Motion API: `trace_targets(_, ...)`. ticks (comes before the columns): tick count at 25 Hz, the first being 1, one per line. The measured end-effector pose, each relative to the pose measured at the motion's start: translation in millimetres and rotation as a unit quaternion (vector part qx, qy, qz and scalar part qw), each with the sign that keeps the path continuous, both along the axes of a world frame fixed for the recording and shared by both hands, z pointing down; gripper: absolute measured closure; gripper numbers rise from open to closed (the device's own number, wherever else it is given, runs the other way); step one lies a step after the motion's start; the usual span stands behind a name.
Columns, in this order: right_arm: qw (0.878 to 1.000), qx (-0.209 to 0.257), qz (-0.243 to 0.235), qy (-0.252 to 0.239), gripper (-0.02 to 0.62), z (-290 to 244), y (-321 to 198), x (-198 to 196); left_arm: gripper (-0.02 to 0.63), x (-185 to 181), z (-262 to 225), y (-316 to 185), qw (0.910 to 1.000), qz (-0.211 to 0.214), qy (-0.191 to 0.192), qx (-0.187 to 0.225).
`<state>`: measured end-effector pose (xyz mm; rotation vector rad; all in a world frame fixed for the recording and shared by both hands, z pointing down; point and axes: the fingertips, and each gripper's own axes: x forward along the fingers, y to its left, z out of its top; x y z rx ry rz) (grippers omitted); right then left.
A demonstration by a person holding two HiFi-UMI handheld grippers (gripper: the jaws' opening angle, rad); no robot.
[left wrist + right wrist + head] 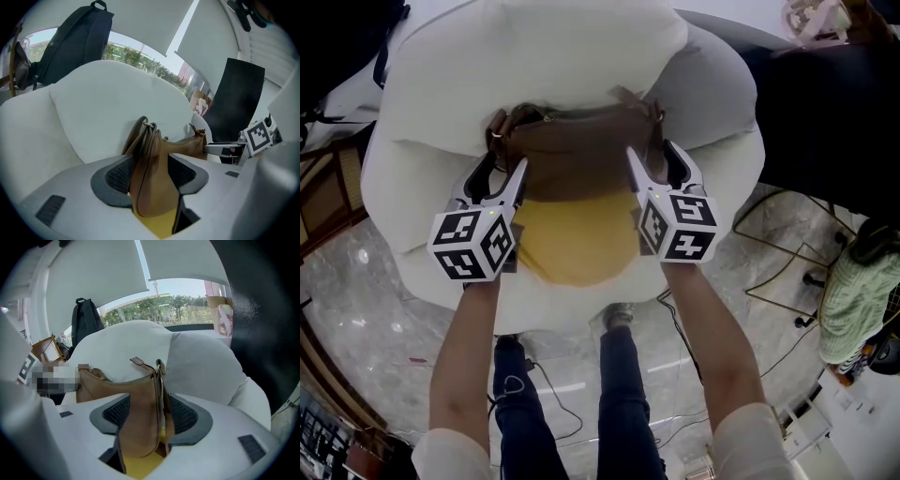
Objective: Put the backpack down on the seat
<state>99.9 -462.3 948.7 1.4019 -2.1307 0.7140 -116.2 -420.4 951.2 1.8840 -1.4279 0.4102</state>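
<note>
A brown leather bag (577, 150) stands upright on the yellow seat cushion (577, 244) of a white armchair (534, 56), leaning toward the backrest. My left gripper (504, 167) is at the bag's left end and my right gripper (652, 155) at its right end. In the left gripper view the bag's end (152, 183) and strap ring sit between the spread jaws of the left gripper (151, 174), with a gap at the pads. The right gripper view shows the other end (140, 423) between the open jaws of the right gripper (150, 416), which do not press on it.
A black backpack (75, 42) hangs behind the armchair on the left. A grey cushion (201, 366) leans at the chair's right side. Cables and a thin metal frame (787, 272) lie on the marble floor to the right. The person's legs (572, 403) stand at the seat's front edge.
</note>
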Motion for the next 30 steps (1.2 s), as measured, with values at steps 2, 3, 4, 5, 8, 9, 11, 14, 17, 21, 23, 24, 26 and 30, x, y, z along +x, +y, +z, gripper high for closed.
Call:
trace_targets(2, 1.0, 0.003, 0.002, 0.002, 0.336, -3, 2, 0, 0.365, 2, -2, 2, 1.0, 0.004, 0.0, 0.001)
trace_targets(3, 1.0, 0.005, 0.004, 0.005, 0.336, -5, 3, 0, 0.365, 2, -4, 3, 1.0, 0.005, -0.001, 0.002)
trace_targets(4, 1.0, 0.006, 0.006, 0.008, 0.336, -6, 4, 0, 0.367, 3, -5, 4, 1.0, 0.005, 0.0, 0.002)
trace_targets(5, 1.0, 0.007, 0.006, 0.009, 0.337, -7, 5, 0, 0.368, 3, -6, 6, 1.0, 0.005, 0.0, 0.002)
trace_targets(8, 1.0, 0.018, 0.004, 0.015, 0.416, -14, 9, 1, 0.479, 2, -13, 10, 0.9999, 0.009, -0.005, 0.01)
trace_targets(9, 0.999, 0.025, 0.002, 0.019, 0.484, -18, 10, 1, 0.533, 2, -16, 11, 0.9998, 0.012, -0.006, 0.014)
trace_targets(11, 0.999, 0.036, -0.002, 0.023, 0.534, -25, 12, 1, 0.551, 3, -20, 12, 0.9997, 0.017, -0.003, 0.019)
trace_targets(14, 0.999, 0.039, -0.01, 0.014, 0.558, -31, 19, -4, 0.561, 6, -26, 15, 0.9994, 0.023, 0.008, 0.023)
trace_targets(17, 0.999, 0.039, -0.015, 0.004, 0.565, -40, 27, -7, 0.566, 11, -36, 19, 0.999, 0.031, 0.017, 0.028)
trace_targets(21, 0.999, 0.043, -0.013, -0.008, 0.565, -60, 38, -9, 0.568, 16, -56, 27, 0.9984, 0.042, 0.024, 0.03)
trace_targets(23, 0.999, 0.045, -0.015, -0.012, 0.566, -71, 43, -10, 0.568, 19, -68, 30, 0.9982, 0.046, 0.024, 0.031)
trace_targets(24, 0.999, 0.046, -0.014, -0.015, 0.566, -78, 45, -10, 0.568, 20, -75, 31, 0.998, 0.048, 0.026, 0.032)
trace_targets(26, 0.999, 0.049, -0.01, -0.019, 0.566, -91, 49, -9, 0.568, 23, -89, 33, 0.9976, 0.051, 0.03, 0.035)
trace_targets(30, 0.998, 0.054, -0.007, -0.021, 0.566, -118, 58, -7, 0.568, 25, -116, 42, 0.997, 0.055, 0.036, 0.041)
